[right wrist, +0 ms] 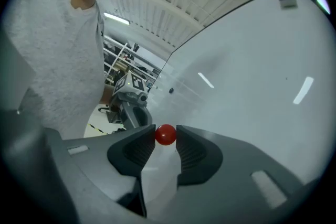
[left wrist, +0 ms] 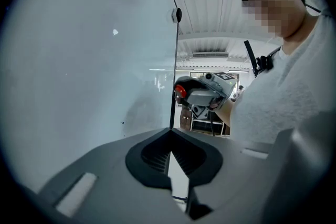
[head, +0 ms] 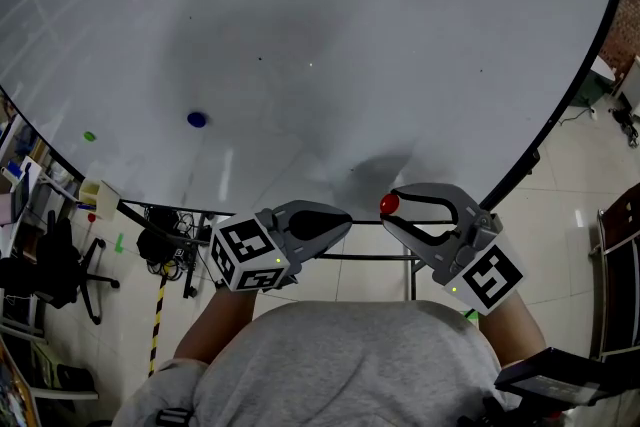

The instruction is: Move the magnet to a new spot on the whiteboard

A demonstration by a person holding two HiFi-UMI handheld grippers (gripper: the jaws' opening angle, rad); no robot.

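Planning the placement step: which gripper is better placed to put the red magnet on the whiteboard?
Right gripper: its jaws clamp the red magnet at their tips, close to the whiteboard. The left gripper is shut and empty.

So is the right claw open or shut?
Shut on the red magnet: the right gripper presses it between its jaw tips.

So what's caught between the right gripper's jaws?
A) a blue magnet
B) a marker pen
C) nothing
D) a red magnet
D: in the right gripper view the red magnet is pinched between the tips of the right gripper, while the blue magnet sits far off on the whiteboard.
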